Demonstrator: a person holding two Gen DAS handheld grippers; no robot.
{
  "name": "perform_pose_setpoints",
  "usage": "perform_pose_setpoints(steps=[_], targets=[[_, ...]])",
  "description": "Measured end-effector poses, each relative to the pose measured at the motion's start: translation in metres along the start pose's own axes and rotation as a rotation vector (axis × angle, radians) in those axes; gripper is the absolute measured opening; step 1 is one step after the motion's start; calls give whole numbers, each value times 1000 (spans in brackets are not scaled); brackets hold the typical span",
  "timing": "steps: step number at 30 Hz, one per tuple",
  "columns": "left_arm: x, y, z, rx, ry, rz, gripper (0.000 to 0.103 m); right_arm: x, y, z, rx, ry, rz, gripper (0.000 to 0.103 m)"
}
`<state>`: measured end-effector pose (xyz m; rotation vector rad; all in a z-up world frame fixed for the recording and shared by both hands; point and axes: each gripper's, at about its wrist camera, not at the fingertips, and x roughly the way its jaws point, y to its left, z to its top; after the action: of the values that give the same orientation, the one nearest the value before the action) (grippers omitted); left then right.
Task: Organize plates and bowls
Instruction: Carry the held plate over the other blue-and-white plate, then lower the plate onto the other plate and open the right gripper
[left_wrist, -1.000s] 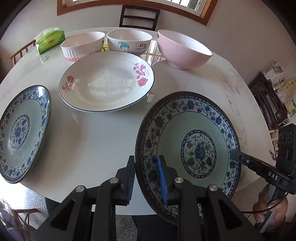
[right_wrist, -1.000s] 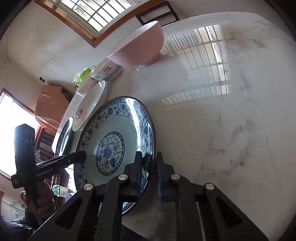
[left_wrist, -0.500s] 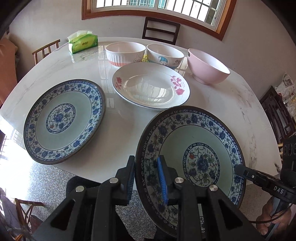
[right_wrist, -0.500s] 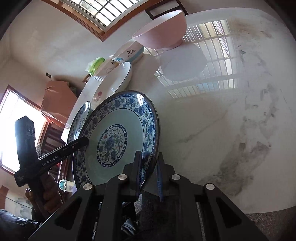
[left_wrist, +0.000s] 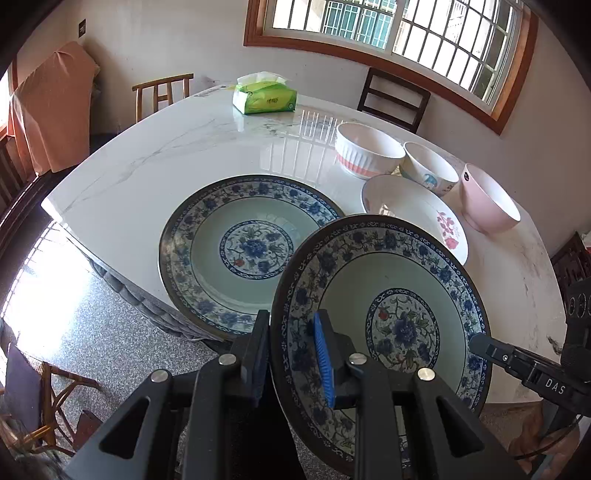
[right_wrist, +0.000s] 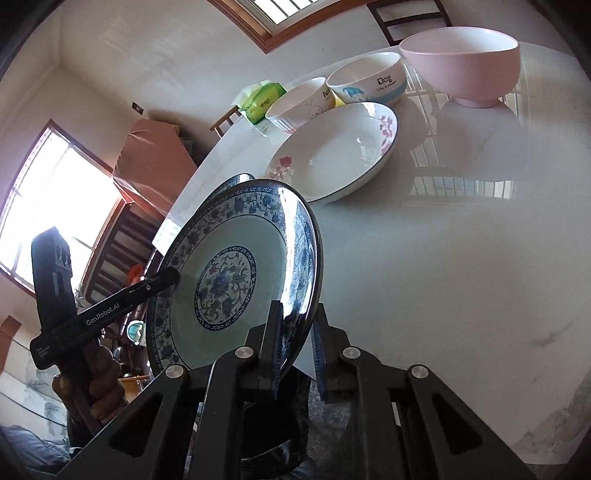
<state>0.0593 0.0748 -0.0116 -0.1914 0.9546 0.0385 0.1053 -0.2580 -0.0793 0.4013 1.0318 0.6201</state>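
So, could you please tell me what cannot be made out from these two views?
- Near edge of the table-resting blue plate: left wrist view, hidden behind the left tongs and the held blue plate.
- That resting plate in the right wrist view: only a rim sliver shows behind the held one.
- Small print under "Dog" on the cartoon bowl: too small.
- Floral plate: near rim covered by the held plate.
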Motion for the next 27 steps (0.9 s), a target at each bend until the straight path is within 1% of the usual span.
perform_pose_setpoints(steps=[9,13,15,21,27], targets=[[24,51,28,-78,-12,65,25,59,40,38,-85,45,12,16],[33,68,41,-96,-33,91,25,82,57,51,-123,60,-2,16],[37,74,46,-97,-44,102,25,93,65,57,-144,65,-6,17],[52,91,56,-118,-37,108,25,118,74,76,-156,82,-22,17],[61,95,60,-115,-29,117,25,126,79,79,-187,76,-51,18]])
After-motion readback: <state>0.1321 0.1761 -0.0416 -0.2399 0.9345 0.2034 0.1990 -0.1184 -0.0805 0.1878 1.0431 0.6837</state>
